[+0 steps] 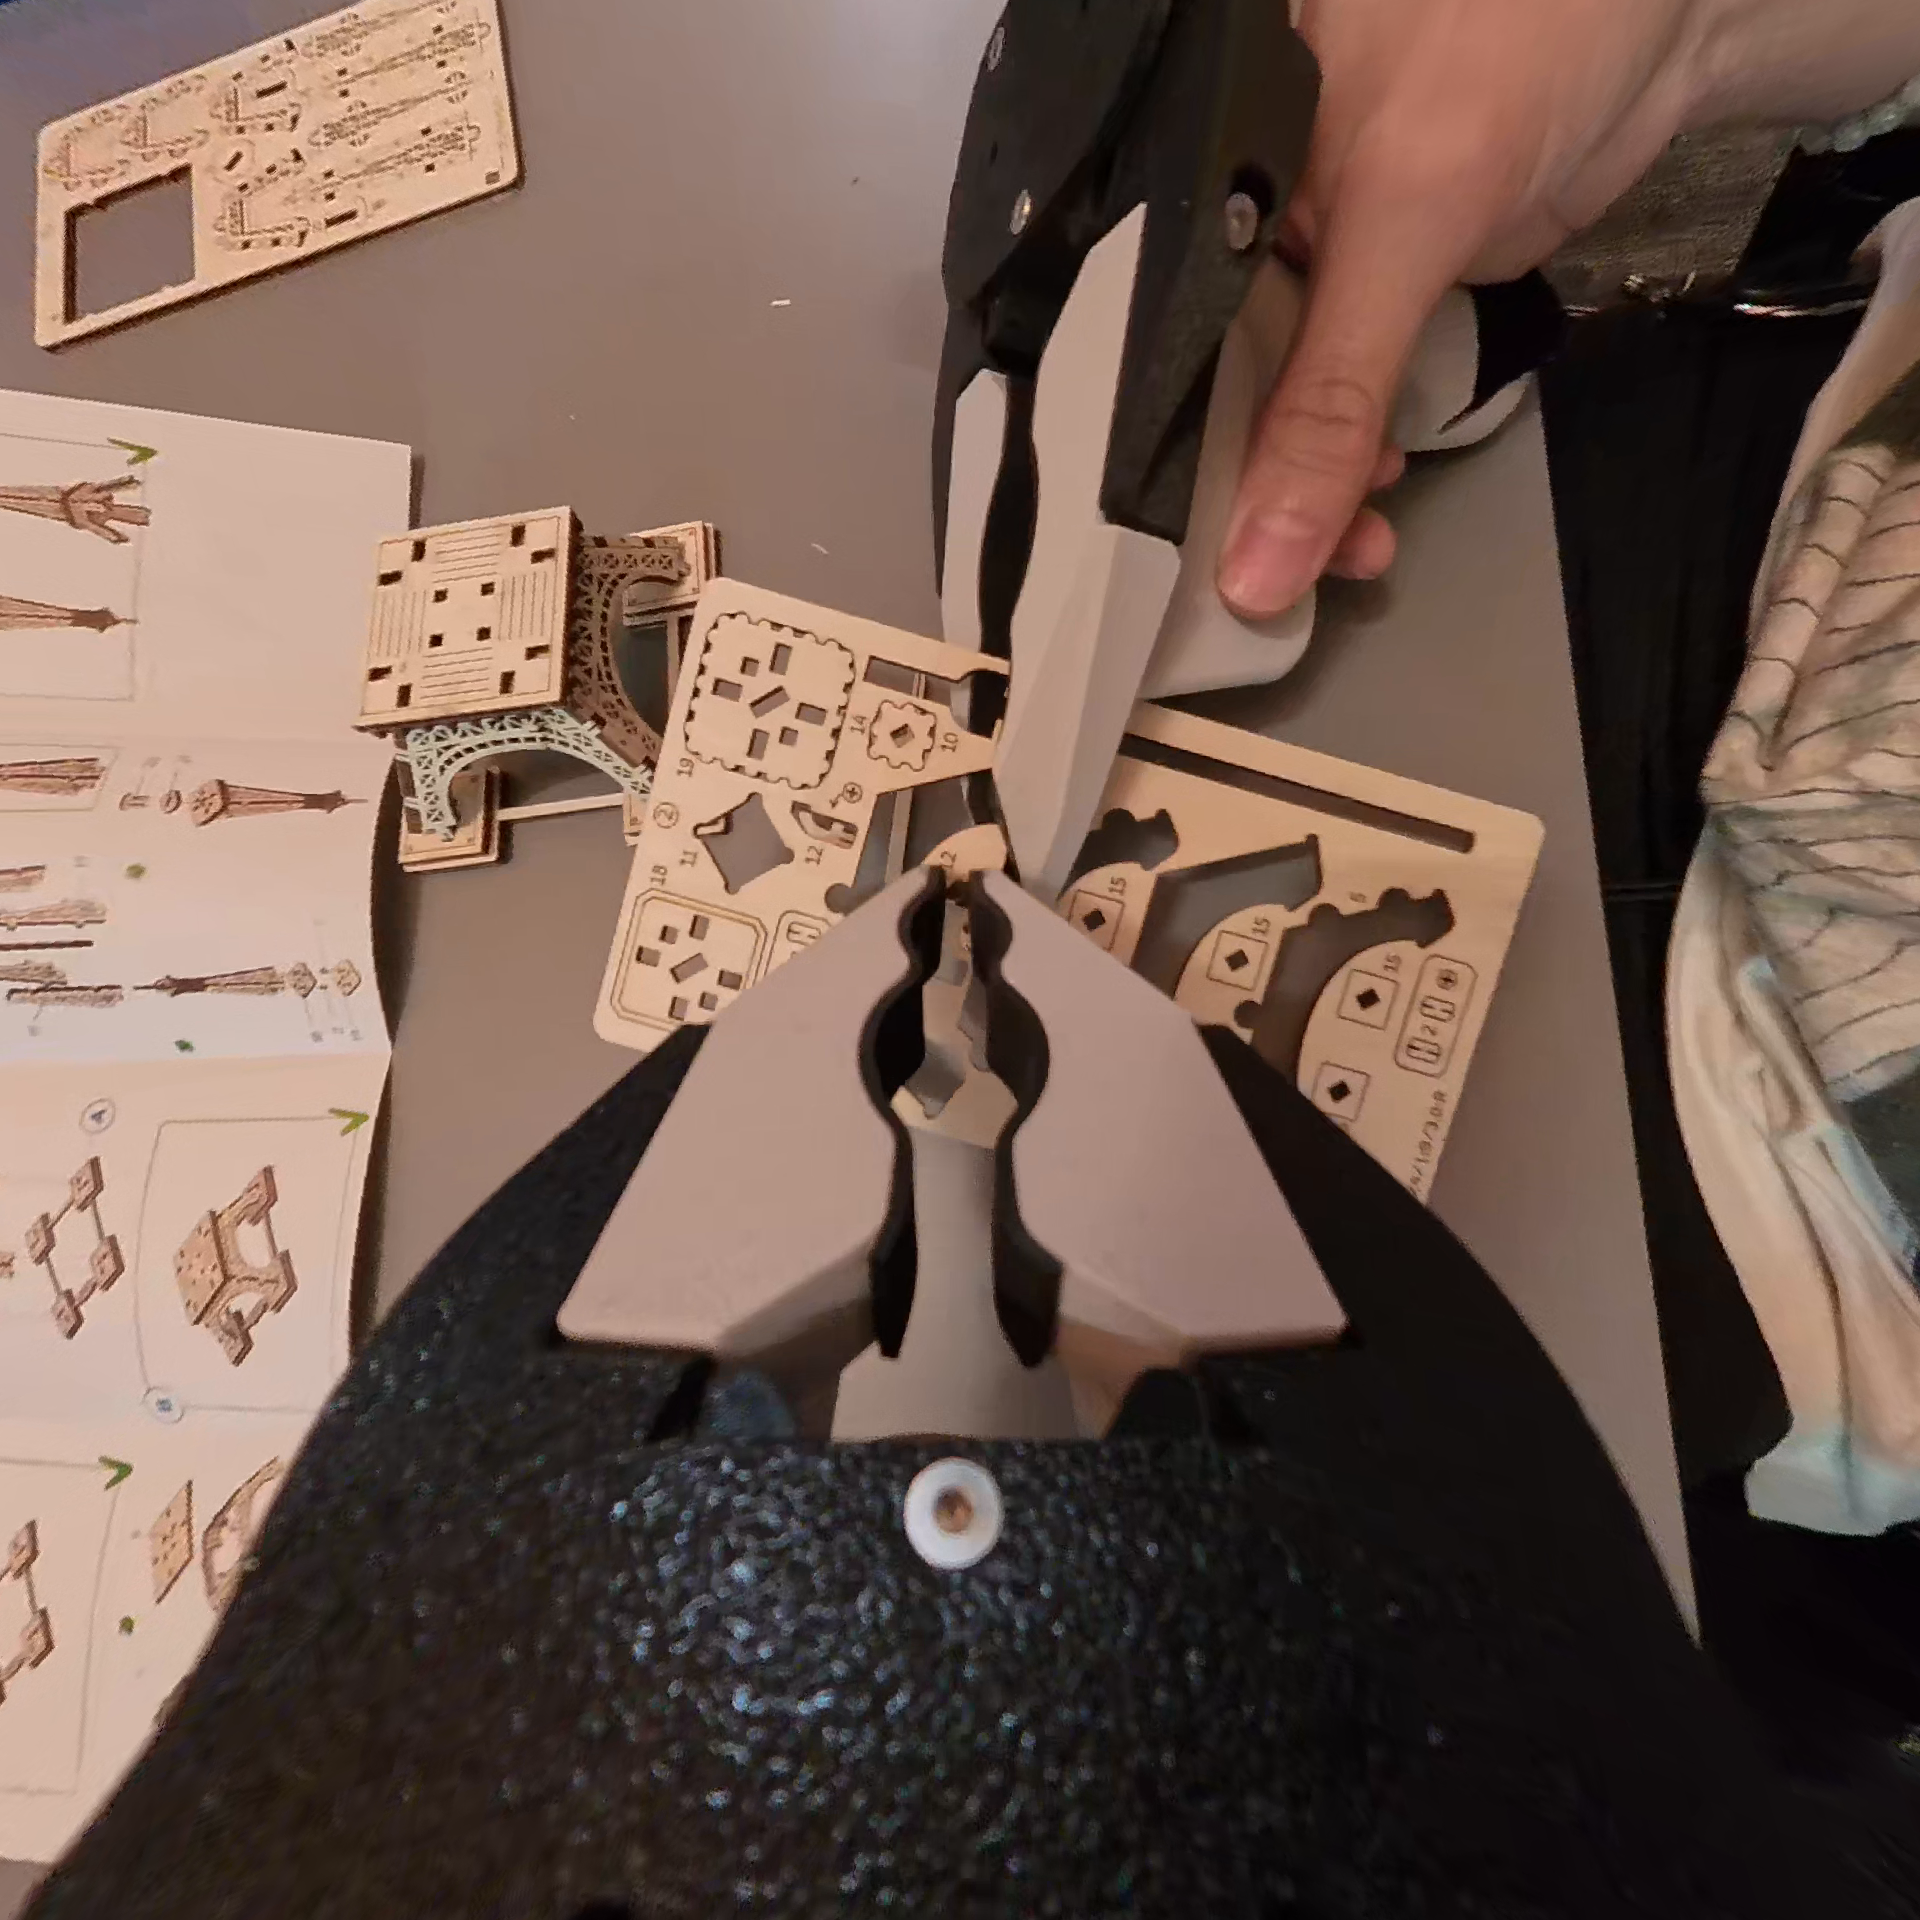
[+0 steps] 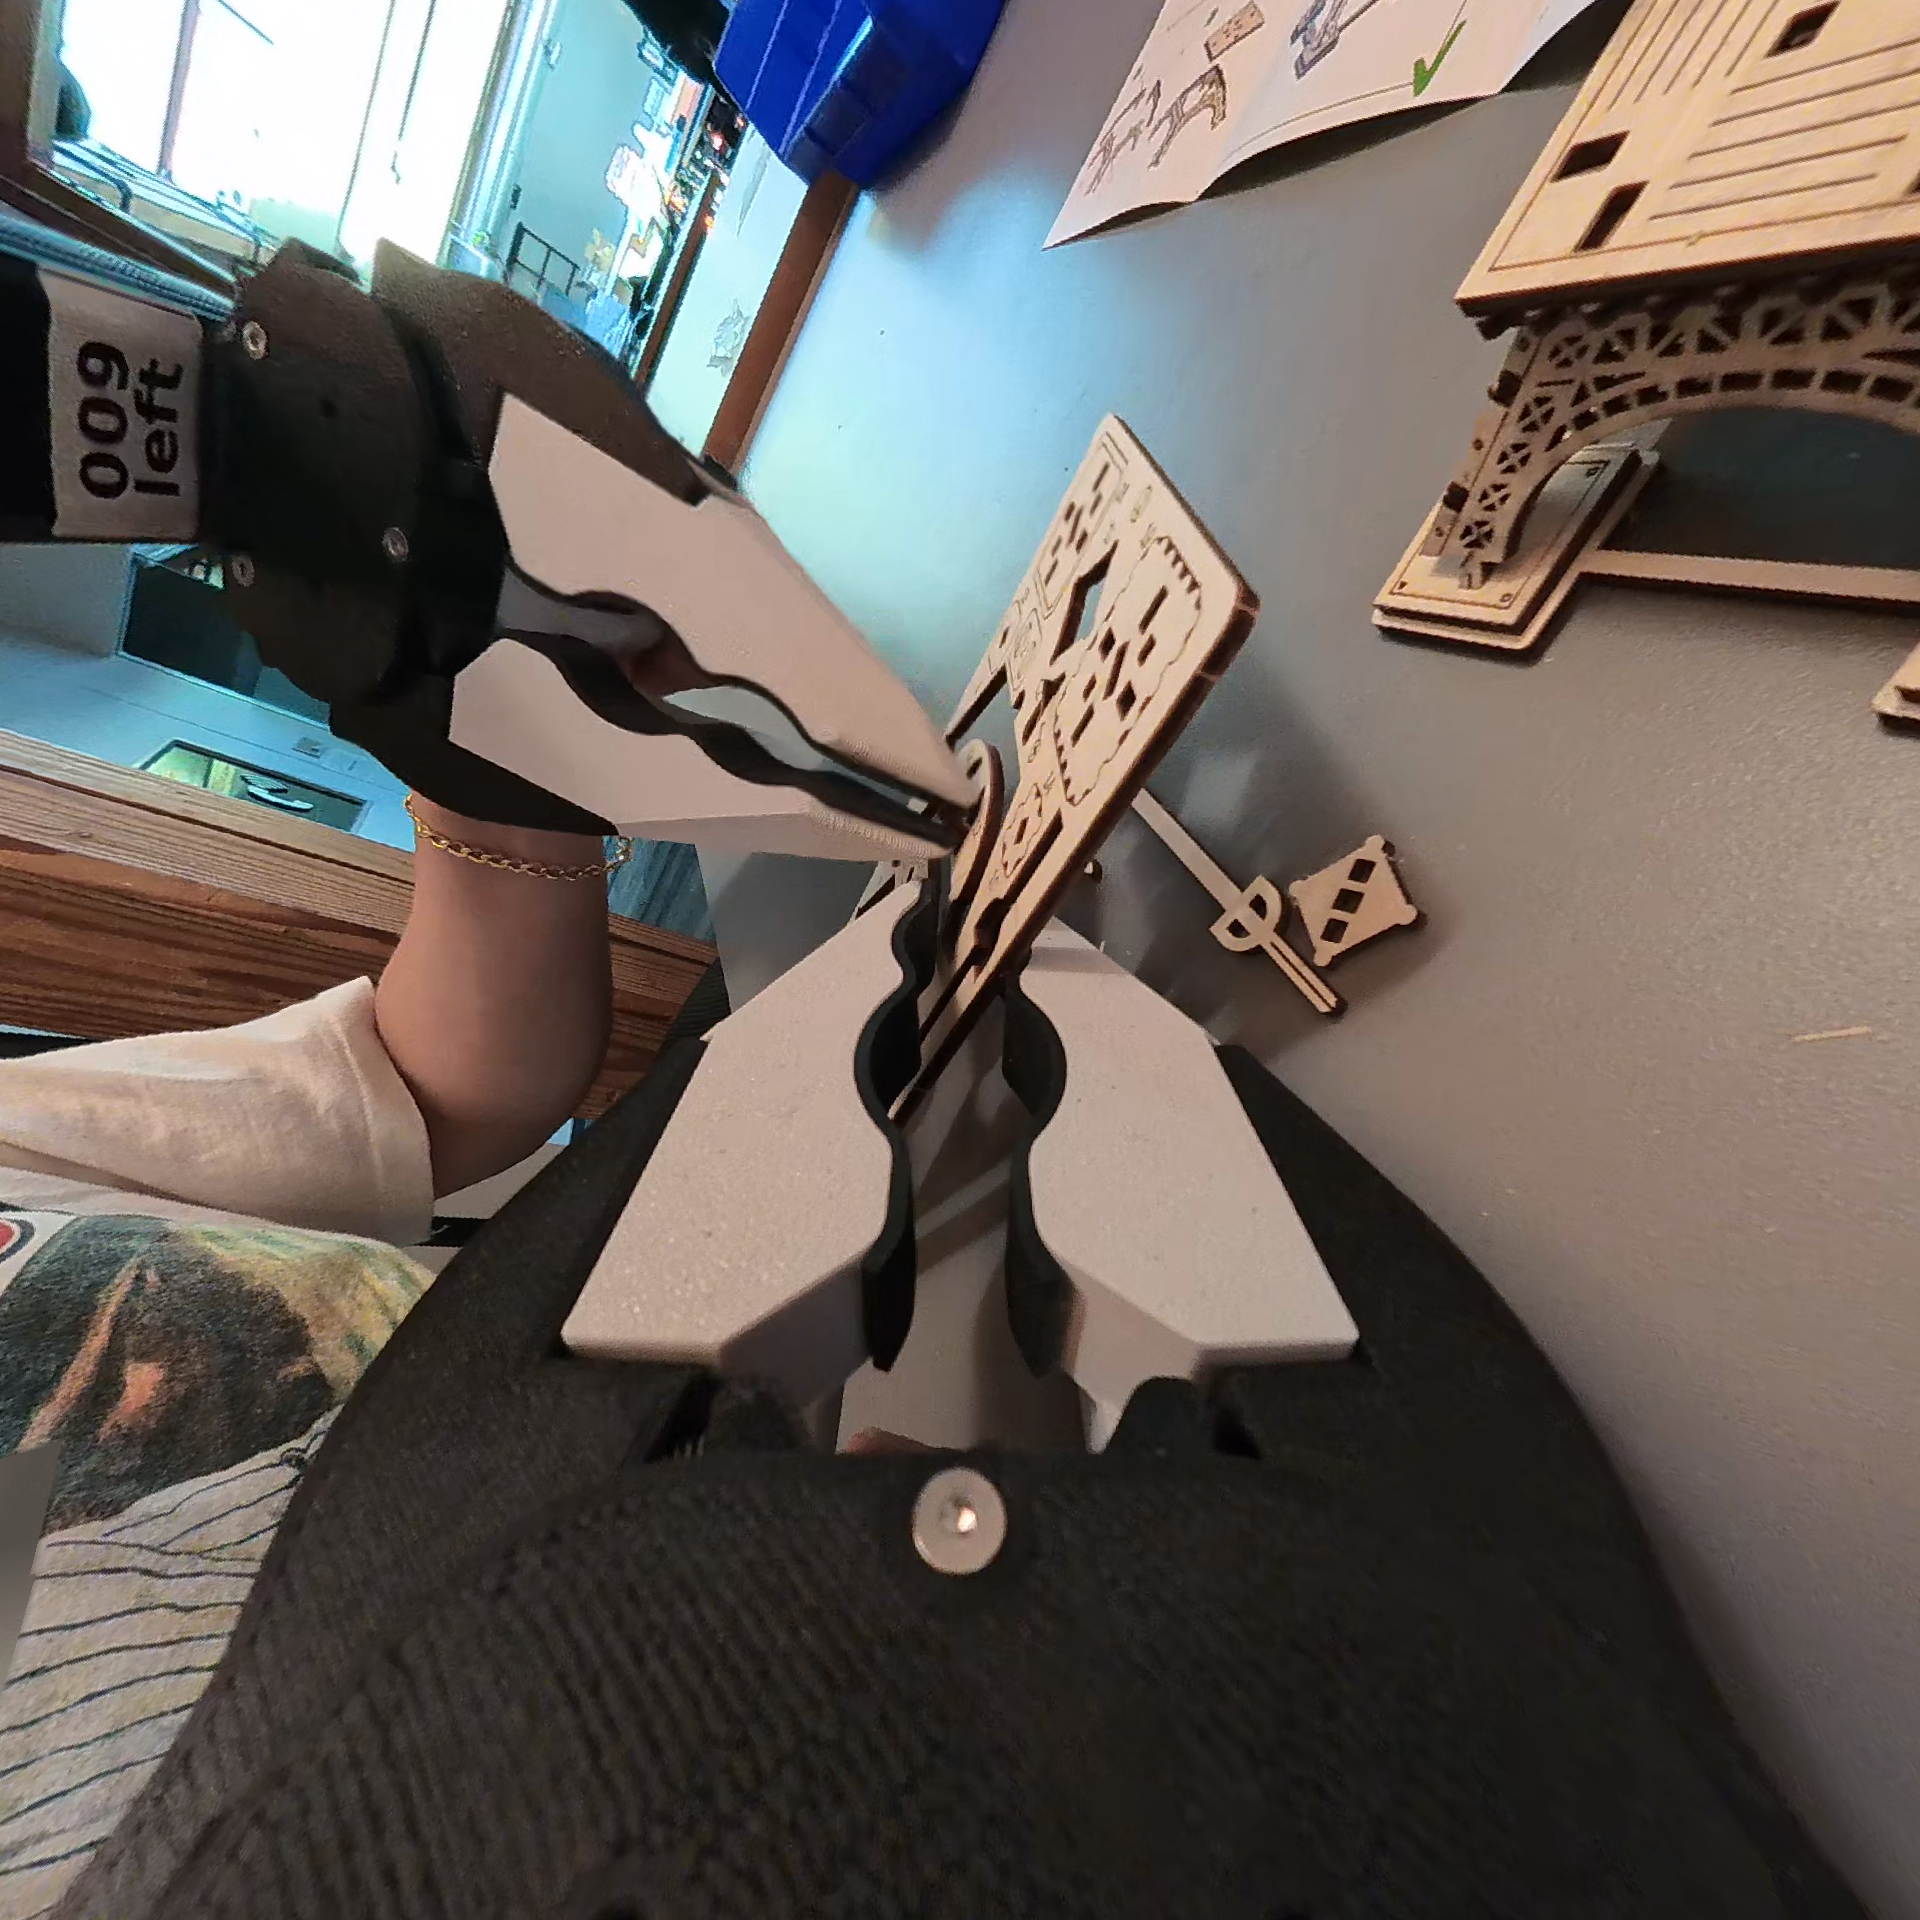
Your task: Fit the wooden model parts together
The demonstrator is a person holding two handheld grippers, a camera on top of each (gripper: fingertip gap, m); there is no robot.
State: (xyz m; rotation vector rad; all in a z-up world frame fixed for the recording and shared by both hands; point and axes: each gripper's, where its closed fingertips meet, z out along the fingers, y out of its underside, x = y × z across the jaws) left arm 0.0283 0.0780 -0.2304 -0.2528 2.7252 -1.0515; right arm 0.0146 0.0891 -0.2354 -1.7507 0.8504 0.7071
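Pale tan wooden sheet (image 1: 748,831) on grey table (image 1: 644,364) — tower base (image 1: 488,675) tan with mint lattice

Hidden grip, cropped edges

The left gripper's fingers (image 1: 831,1039) cover the middle of the wooden parts sheet (image 1: 748,831), so the piece pinched at the tips can't be made out; the instruction sheet (image 1: 208,831) runs off the left edge, and the tower base (image 2: 1714,260) is cropped top and right.

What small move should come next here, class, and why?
Probably the left gripper should twist gently to snap out the small curved piece it pinches, since the right gripper already clamps the lifted punch-out sheet beside it.
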